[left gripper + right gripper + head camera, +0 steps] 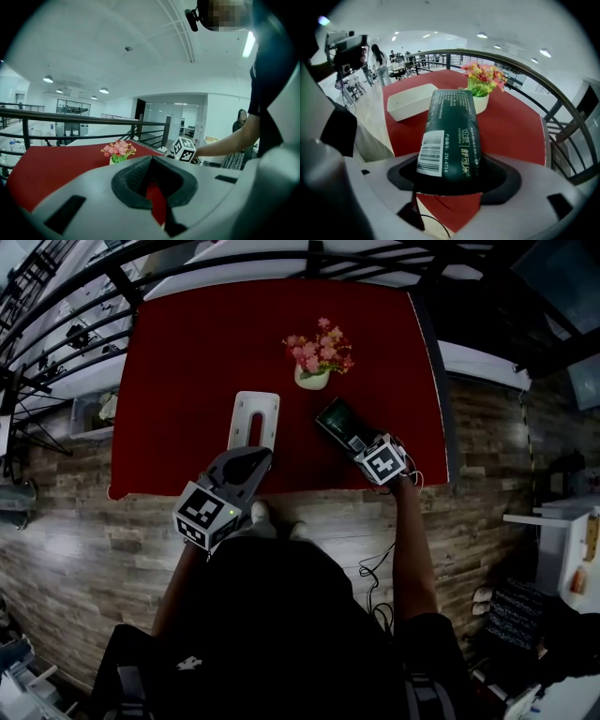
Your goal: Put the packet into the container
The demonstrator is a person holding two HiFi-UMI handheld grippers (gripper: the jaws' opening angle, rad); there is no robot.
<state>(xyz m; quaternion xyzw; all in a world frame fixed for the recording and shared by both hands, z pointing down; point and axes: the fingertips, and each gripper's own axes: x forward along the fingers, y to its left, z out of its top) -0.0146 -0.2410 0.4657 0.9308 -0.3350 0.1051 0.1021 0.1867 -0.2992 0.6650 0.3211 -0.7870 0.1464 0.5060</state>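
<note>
- Head view: one packet (336, 420) at the near right of the counter (187, 381), its end in the right tongs (354, 442). One white container (254, 418) is just left of it. One flower pot (317, 357) stands farther back.
- Left gripper view: left tongs (152, 187) clenched, holding nothing.
- Right gripper view: right tongs grasp the packet; the transfer into the container is still to do.

White barcode label (431, 153) on the dark green packet (457, 119): "ZM-4714".
</note>
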